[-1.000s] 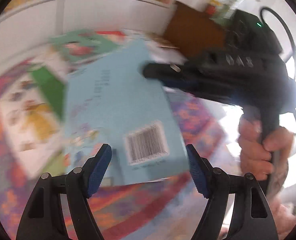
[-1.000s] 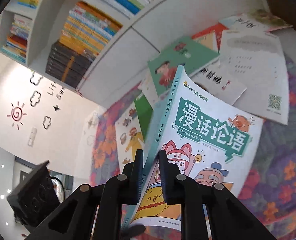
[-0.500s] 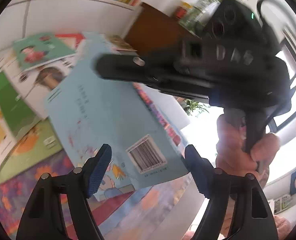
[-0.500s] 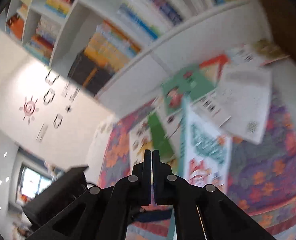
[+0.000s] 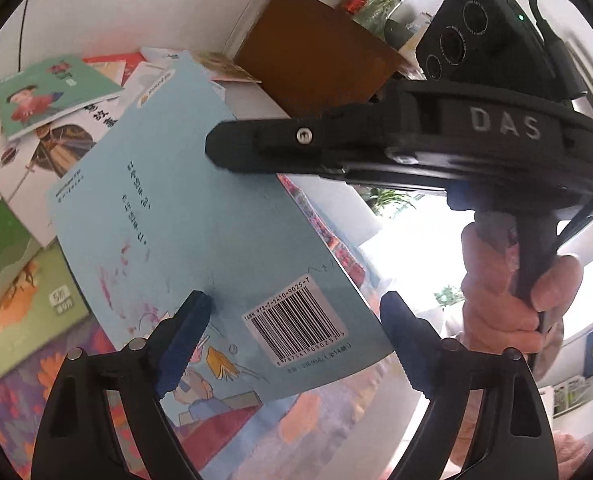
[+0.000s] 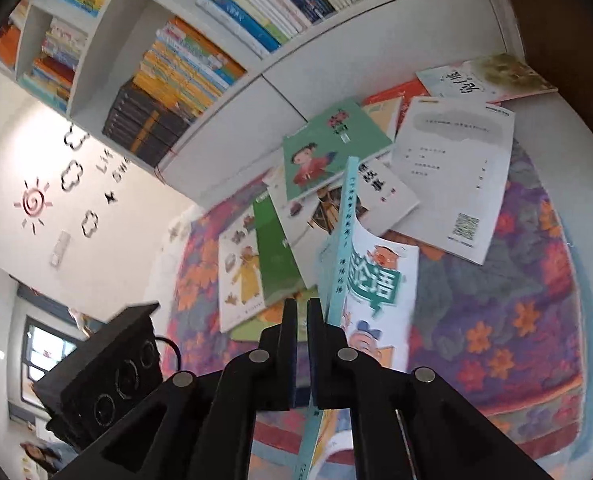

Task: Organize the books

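From the left wrist camera, the left gripper [image 5: 292,320] has its jaws wide and opening further; the light blue book [image 5: 200,216] stands tilted in front of them, back cover and barcode facing the lens, its lower edge lying between the two blue pads, which do not press on it. The right gripper [image 5: 232,152] reaches in from the right across the book's upper right edge, a person's hand [image 5: 508,288] wrapped round its handle. Behind, loose books [image 5: 52,92] lie scattered on a flowered rug [image 5: 36,364] beside a brown box [image 5: 316,56]. From the right wrist camera, the right gripper's [image 6: 302,316] jaws are drawn almost together; the blue book [image 6: 372,280] stands on edge just to the right of them, spine towards the lens, and whether its cover is pinched further down I cannot tell. A green book [image 6: 332,148], a white one [image 6: 456,176] and several more lie in a heap on the rug, below a white bookshelf [image 6: 232,128] already packed with rows of books. The job looks early: one book is up off the pile, none of the loose ones is shelved, and the heap remains.
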`<state>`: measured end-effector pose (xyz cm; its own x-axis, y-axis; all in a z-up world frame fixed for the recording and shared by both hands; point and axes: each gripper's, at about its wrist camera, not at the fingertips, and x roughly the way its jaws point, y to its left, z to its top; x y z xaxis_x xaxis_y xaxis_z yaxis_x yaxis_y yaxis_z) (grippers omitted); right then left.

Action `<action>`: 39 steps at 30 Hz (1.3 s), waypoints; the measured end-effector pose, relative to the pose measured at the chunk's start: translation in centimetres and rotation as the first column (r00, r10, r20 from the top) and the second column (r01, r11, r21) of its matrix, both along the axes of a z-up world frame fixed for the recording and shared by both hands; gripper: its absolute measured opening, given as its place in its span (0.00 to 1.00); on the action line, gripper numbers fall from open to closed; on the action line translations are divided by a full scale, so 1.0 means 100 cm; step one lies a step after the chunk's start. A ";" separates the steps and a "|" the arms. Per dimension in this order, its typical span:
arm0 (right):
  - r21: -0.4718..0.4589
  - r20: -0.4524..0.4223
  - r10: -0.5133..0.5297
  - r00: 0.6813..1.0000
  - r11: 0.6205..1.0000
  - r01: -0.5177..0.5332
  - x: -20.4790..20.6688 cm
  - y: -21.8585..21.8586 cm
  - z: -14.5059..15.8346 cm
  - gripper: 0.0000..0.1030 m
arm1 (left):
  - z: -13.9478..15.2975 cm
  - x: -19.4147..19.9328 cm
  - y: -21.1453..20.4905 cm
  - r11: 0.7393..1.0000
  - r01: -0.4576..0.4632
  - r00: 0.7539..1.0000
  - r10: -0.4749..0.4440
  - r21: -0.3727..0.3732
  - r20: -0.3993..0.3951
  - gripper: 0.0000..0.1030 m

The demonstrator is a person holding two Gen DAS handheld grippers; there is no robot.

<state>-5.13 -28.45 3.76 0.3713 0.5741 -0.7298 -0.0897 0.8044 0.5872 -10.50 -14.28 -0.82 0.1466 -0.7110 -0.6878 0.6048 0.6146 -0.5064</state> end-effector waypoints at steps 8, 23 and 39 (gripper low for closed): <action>0.055 -0.064 -0.035 0.997 0.998 0.038 -0.008 -0.029 -0.023 0.28 | -0.019 0.000 -0.006 1.000 0.015 1.000 -0.015 0.003 -0.018 0.86; -0.125 -0.107 -0.316 0.943 0.945 0.303 -0.030 -0.178 -0.069 0.47 | -0.084 0.026 -0.032 0.989 -0.021 0.988 0.043 0.149 -0.146 0.85; 0.038 -0.162 -0.159 0.974 0.985 0.167 -0.022 -0.189 -0.101 0.48 | -0.081 0.016 -0.060 0.969 0.016 0.996 0.005 0.248 -0.085 0.85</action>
